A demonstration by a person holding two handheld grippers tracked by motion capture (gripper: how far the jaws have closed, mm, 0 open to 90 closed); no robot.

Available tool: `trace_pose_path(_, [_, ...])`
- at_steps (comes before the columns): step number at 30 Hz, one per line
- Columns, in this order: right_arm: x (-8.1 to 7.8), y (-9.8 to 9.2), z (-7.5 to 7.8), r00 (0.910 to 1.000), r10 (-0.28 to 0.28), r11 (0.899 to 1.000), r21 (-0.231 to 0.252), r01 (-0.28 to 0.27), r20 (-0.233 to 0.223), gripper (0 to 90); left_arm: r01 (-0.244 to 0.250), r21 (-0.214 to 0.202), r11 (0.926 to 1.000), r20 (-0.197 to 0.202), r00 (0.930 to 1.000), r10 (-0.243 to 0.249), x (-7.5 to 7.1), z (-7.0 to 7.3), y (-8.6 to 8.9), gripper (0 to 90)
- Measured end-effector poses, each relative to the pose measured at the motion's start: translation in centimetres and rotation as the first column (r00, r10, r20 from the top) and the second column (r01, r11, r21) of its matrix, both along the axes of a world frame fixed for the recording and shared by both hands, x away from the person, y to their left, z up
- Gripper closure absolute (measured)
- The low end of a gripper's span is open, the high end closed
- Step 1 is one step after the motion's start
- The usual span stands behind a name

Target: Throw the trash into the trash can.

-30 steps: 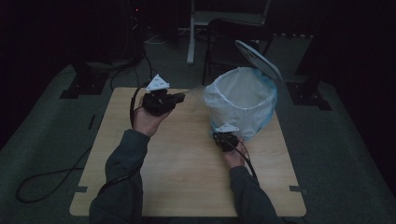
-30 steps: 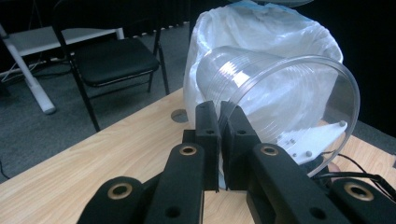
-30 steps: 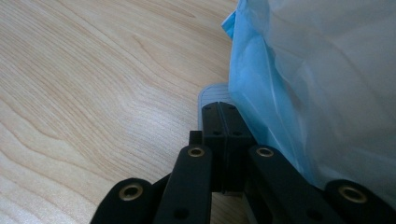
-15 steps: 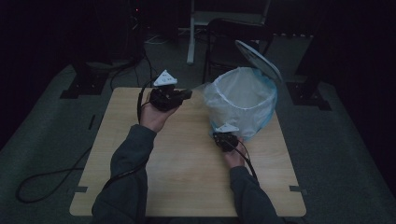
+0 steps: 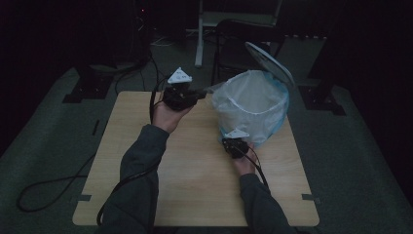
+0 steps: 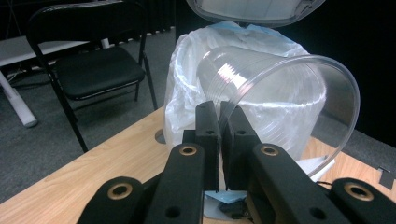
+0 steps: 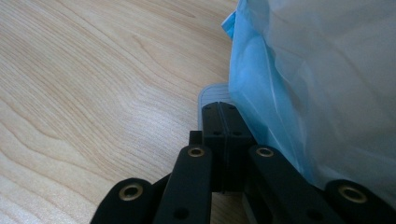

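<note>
Left hand-held gripper [image 6: 219,116]: jaws clamped together on the wall of a clear plastic cup [image 6: 280,98], which is held tilted on its side above the tabletop [image 6: 93,163], its open mouth turned to the right in the left gripper view, with the bin just behind it. In the high view this hand-held gripper [image 5: 197,93] is seen raised near the far edge of the tabletop [image 5: 195,175], just left of the bin's rim. Right hand-held gripper [image 7: 223,114]: jaws brought together, nothing visibly gripped, tips set on a pale flat pedal [image 7: 210,95] at the foot of the bin. Bin [image 5: 251,109]: placed on the right half of the tabletop, lined with a white bag [image 6: 187,93] over a blue one [image 7: 252,79], lid [image 5: 268,61] stood open. Black folding chair [image 6: 93,65]: placed on the grey floor beyond the tabletop.
</note>
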State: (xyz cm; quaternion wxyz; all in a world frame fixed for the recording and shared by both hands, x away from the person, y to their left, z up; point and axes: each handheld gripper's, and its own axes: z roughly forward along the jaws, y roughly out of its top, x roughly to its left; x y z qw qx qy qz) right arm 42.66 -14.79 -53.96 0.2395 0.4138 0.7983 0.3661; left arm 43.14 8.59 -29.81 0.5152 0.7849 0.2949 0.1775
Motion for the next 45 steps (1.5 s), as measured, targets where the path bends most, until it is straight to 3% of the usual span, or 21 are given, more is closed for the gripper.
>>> trace_pose_path(9, [0.0,0.0,0.0,1.0,0.0,1.0,0.001,0.0,0.0,90.0,0.009,0.006,0.9999,0.0,1.0,-0.009,0.6,0.9,-1.1,87.4])
trace_pose_path(17, [0.0,0.0,0.0,1.0,-0.001,1.0,0.002,0.001,0.0,90.0,0.02,-0.021,0.9996,-0.008,0.9998,-0.02,1.0,1.3,-1.9,87.3])
trace_pose_path(26, [0.0,0.0,0.0,1.0,0.0,1.0,0.002,0.0,0.0,90.0,0.025,-0.02,0.9995,-0.006,0.9997,-0.025,1.5,2.1,-2.8,87.4])
trace_pose_path(45, [0.0,0.0,0.0,1.0,0.0,1.0,0.002,0.0,0.001,90.0,0.031,-0.017,0.9994,-0.032,0.999,-0.031,2.9,2.3,-4.6,87.3])
